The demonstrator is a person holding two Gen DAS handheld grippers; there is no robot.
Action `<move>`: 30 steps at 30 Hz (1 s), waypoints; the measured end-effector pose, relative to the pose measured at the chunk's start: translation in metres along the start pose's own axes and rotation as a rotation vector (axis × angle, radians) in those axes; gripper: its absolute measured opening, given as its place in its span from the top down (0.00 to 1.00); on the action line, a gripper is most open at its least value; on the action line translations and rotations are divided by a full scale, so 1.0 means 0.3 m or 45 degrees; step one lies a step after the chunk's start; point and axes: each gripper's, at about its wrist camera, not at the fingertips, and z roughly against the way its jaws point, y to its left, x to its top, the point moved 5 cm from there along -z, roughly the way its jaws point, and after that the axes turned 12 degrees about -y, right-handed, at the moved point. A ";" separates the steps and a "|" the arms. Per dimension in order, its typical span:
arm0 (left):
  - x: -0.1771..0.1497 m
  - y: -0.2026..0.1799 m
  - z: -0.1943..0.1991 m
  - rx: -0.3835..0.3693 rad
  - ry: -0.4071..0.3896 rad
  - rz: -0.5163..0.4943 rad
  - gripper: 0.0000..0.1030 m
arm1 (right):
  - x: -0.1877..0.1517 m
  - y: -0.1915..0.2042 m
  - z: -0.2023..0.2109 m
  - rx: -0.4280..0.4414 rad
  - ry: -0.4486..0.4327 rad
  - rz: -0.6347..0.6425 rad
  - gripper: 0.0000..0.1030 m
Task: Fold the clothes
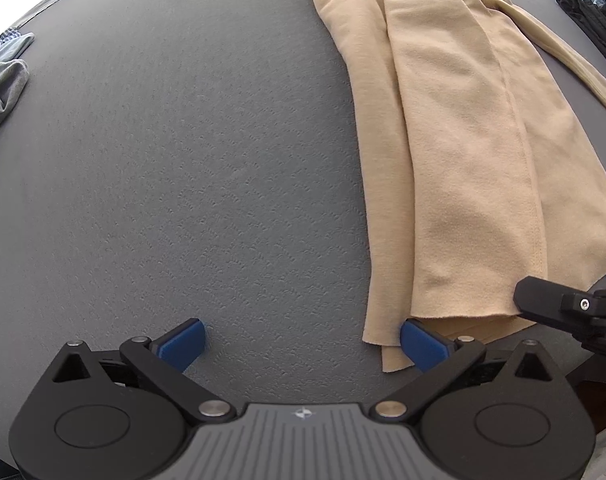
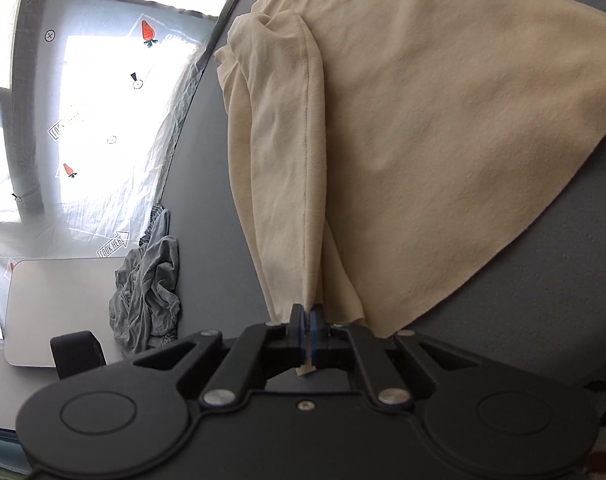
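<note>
**A:** status on the grippers?

**B:** My left gripper point(image 1: 303, 346) is spread as wide as it goes, pointing steeply down at the grey table point(image 1: 183, 180). Nothing clamped. Its left blue pad point(image 1: 183, 344) sits over bare table; the right pad point(image 1: 423, 344) is at the near hem of the tan garment point(image 1: 463, 140), right against the edge. Can't tell whether it's actually touching the cloth.

**A:** and the right?

**B:** My right gripper point(image 2: 307, 320) is pinched closed on the tan garment point(image 2: 423, 140). The pads meet on a corner of a folded strip with a stitched seam running along it, and a small tab of cloth sticks out behind the pads. That strip rises from the jaws and runs away across the table, bunching at its far end.

**A:** where's the garment overall?

**B:** On the grey table, right of centre in the left wrist view, lying in long lengthwise folds from the near edge to the far side. In the right wrist view the main panel fans out flat to the right of the held strip.

**A:** anything else on the table?

**B:** A crumpled grey garment point(image 2: 147, 292) on the left, well apart from the tan one. Dark clothing point(image 1: 595, 24) at the far right edge in the left wrist view.
</note>
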 end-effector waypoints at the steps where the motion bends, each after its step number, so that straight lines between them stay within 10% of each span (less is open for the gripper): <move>1: -0.002 0.008 0.006 -0.001 0.006 0.000 0.00 | -0.003 -0.005 -0.005 -0.032 0.012 0.013 0.96; 8: 0.103 0.027 0.021 -0.004 0.000 0.054 0.00 | 0.029 0.097 0.024 -0.123 -0.008 0.265 0.64; 12: 0.187 0.078 0.068 -0.019 -0.087 0.159 0.00 | 0.097 0.173 0.065 -0.181 -0.150 0.441 0.64; 16: 0.277 0.094 0.064 -0.024 -0.202 0.174 0.00 | 0.186 0.202 0.084 -0.158 -0.266 0.506 0.95; 24: 0.538 -0.022 0.105 -0.162 -0.397 0.163 0.11 | 0.402 0.208 0.027 -0.164 -0.333 0.447 0.96; 30: 0.787 -0.074 0.015 -0.217 -0.432 0.171 0.43 | 0.590 0.197 -0.100 -0.193 -0.347 0.359 0.93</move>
